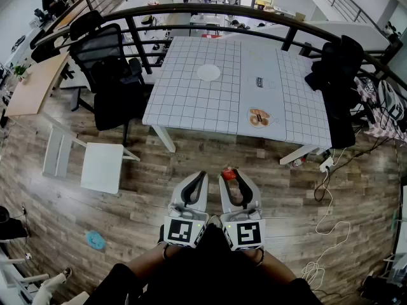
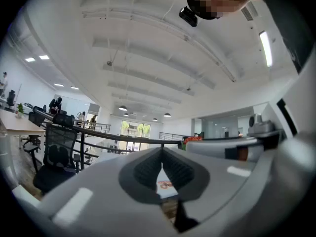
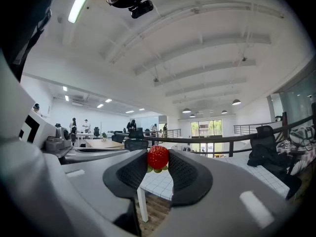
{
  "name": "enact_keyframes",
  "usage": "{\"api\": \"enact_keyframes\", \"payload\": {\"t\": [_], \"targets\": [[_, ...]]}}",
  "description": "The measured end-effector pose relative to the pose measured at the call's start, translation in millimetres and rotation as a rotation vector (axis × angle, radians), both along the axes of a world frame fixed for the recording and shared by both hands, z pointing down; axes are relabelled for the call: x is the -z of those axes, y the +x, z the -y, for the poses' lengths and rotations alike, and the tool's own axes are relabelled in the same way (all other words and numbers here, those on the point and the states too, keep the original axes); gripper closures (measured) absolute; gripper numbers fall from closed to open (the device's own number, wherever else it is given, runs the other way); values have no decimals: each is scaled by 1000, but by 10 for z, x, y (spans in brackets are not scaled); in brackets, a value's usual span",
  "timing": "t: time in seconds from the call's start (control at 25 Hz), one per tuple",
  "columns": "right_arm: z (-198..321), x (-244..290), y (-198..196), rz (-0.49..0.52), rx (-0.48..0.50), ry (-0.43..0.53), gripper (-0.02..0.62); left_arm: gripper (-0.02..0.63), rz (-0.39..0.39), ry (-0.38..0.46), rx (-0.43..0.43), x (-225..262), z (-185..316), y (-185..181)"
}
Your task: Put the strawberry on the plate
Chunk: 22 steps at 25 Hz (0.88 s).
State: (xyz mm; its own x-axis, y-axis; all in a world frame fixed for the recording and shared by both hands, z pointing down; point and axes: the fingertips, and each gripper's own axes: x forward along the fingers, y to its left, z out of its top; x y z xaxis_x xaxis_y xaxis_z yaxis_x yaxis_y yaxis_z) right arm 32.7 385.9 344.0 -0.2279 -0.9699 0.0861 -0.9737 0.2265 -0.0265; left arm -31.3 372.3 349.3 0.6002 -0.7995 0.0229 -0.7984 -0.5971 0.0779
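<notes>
A red strawberry (image 3: 158,157) with green leaves is pinched between the tips of my right gripper (image 3: 158,160). In the head view the strawberry (image 1: 227,174) and right gripper (image 1: 231,173) hang low over the wooden floor, short of the table. My left gripper (image 1: 202,174) is beside it, shut and empty, and its fingertips (image 2: 161,153) meet. A white plate (image 1: 208,72) lies at the middle of the white gridded table (image 1: 191,100). A smaller plate with an orange pattern (image 1: 259,117) lies near the table's front edge.
A black office chair (image 1: 108,75) and a white chair (image 1: 89,161) stand to the left of the table. A black chair draped with dark clothes (image 1: 337,88) is at its right. A dark railing (image 1: 191,8) runs behind it. Cables (image 1: 327,215) lie on the floor at right.
</notes>
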Motion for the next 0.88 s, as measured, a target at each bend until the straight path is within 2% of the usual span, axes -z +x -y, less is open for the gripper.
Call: {"api": "enact_keyframes", "payload": {"t": [0.2, 0.4, 0.56, 0.68, 0.88], "targets": [[-95, -81, 181, 70, 18, -4, 463, 595, 3, 8, 8, -90, -76, 127], [-133, -207, 389, 100, -2, -19, 463, 595, 16, -52, 34, -328, -34, 129], [-53, -239, 508, 114, -13, -26, 463, 595, 25, -64, 43, -357, -9, 169], [49, -302, 582, 139, -20, -38, 463, 595, 30, -58, 18, -358, 60, 283], [284, -334, 695, 100, -42, -43, 463, 595, 26, -13, -3, -270, 377, 466]]}}
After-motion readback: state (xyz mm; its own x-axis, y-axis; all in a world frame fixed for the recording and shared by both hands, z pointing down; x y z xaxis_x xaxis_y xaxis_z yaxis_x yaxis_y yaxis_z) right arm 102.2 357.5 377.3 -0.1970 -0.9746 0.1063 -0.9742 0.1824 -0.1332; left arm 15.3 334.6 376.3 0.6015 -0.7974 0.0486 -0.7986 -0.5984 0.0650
